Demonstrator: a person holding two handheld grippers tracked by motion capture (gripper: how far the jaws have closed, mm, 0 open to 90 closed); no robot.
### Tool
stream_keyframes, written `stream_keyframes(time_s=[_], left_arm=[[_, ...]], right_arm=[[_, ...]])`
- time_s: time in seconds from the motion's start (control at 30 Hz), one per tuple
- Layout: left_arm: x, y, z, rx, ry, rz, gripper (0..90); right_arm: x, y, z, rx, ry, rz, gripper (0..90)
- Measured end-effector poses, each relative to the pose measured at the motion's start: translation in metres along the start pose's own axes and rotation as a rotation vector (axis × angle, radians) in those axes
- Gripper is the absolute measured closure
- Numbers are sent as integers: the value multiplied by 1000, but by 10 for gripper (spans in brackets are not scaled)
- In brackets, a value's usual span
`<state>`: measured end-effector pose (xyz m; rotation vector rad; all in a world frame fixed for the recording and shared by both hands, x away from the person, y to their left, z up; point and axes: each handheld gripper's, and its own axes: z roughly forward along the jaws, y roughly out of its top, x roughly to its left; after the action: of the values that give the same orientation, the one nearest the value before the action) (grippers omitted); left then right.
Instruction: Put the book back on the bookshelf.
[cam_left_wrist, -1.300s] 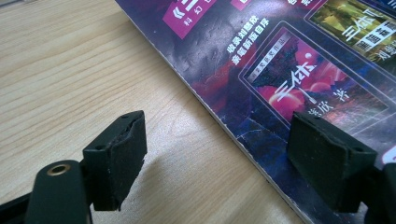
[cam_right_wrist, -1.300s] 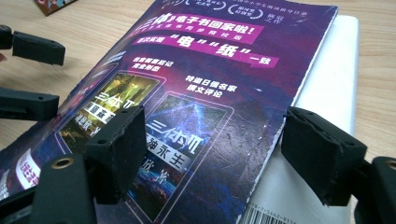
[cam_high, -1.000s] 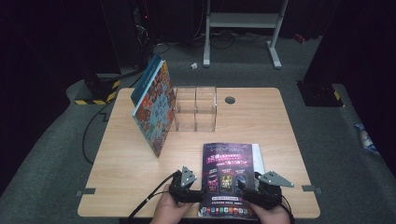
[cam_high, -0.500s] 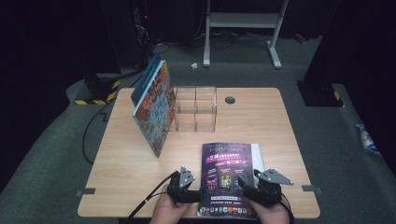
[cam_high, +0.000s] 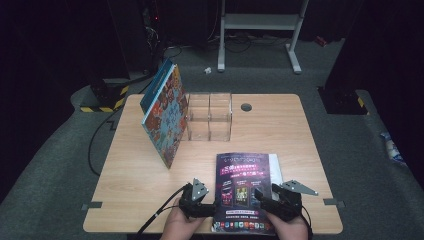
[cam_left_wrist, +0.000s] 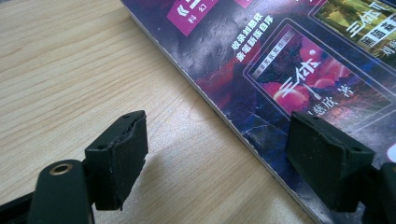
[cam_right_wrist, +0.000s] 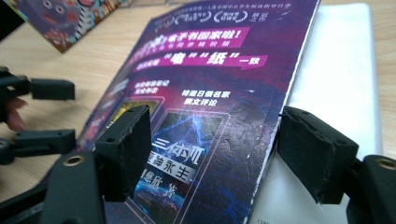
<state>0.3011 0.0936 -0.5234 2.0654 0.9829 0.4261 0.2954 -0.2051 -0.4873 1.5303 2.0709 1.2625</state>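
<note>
The purple book (cam_high: 243, 192) lies flat at the near edge of the surface (cam_high: 280, 130), on a white one (cam_high: 275, 166), with nothing lifted yet. The left tool (cam_high: 212, 206) stands wide astride its left edge, and the right tool (cam_high: 260, 200) wide over its right edge, neither pressing. Gripping and moving it, probably toward the clear rack (cam_high: 209, 116), remains.

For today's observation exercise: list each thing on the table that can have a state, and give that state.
Purple magazine: closed, flat, lying on a white booklet.
Colourful picture book: closed, leaning against the clear box.
Clear box: upright, empty.
Left gripper: open, straddling the magazine's edge.
Right gripper: open over the magazine.
</note>
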Motion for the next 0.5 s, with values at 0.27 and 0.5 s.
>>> stream_keyframes(time_s=[0.27, 0.5], left_arm=[[0, 0, 0, 0, 5, 1, 211], [0, 0, 0, 1, 3, 0, 211]], right_arm=[[3, 0, -11, -66, 20, 10, 298], [-2, -8, -14, -67, 32, 45, 359]])
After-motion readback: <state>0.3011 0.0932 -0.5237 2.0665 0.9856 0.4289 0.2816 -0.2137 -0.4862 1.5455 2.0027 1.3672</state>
